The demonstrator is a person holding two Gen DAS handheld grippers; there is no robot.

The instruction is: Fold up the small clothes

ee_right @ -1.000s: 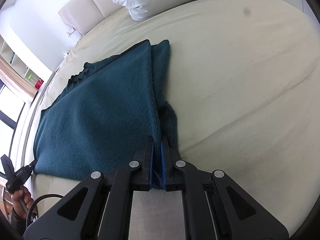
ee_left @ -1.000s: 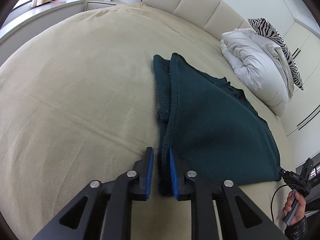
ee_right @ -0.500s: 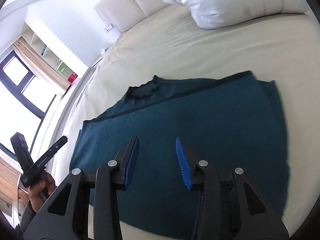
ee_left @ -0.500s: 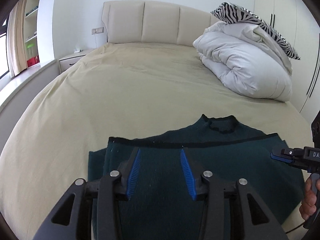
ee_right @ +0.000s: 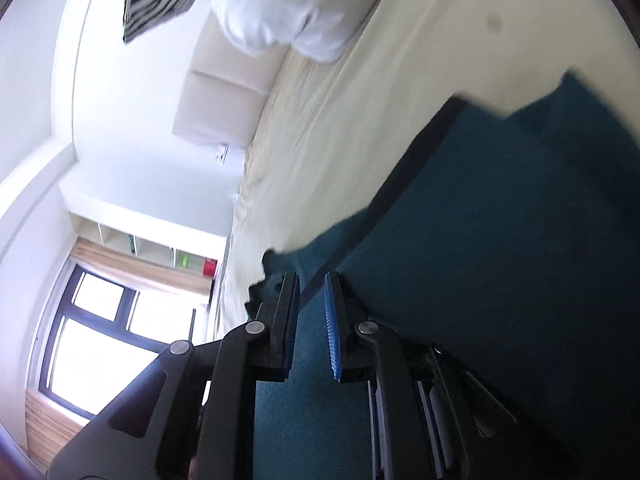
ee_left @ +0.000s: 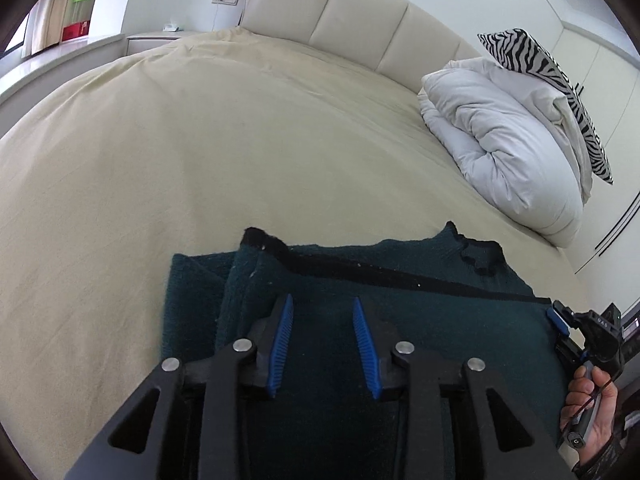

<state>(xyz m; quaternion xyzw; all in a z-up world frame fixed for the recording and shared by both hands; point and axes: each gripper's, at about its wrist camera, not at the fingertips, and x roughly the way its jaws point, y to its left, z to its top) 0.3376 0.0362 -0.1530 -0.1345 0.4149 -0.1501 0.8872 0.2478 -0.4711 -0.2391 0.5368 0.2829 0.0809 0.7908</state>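
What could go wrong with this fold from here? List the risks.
1. The left tool is open over the dark green sweater, gripping nothing, so the folded layer could slide or spring back.
2. The folded sleeve edge sticks out past the body, risking an uneven fold.
3. The right tool is tilted and its view blurred, with its jaws apart near the collar; it may catch only one layer.

Sweater [ee_left: 420, 312]: lies flat on the bed [ee_left: 200, 140], at its near edge.
Left tongs [ee_left: 322, 316]: above the sweater's left part.
Right tongs [ee_left: 560, 322]: at the sweater's right edge.
Duvet [ee_left: 500, 140]: on the bed, behind and right of the sweater, well apart.
Pillow [ee_left: 552, 76]: on top of the duvet.
Headboard [ee_left: 340, 12]: behind the bed.
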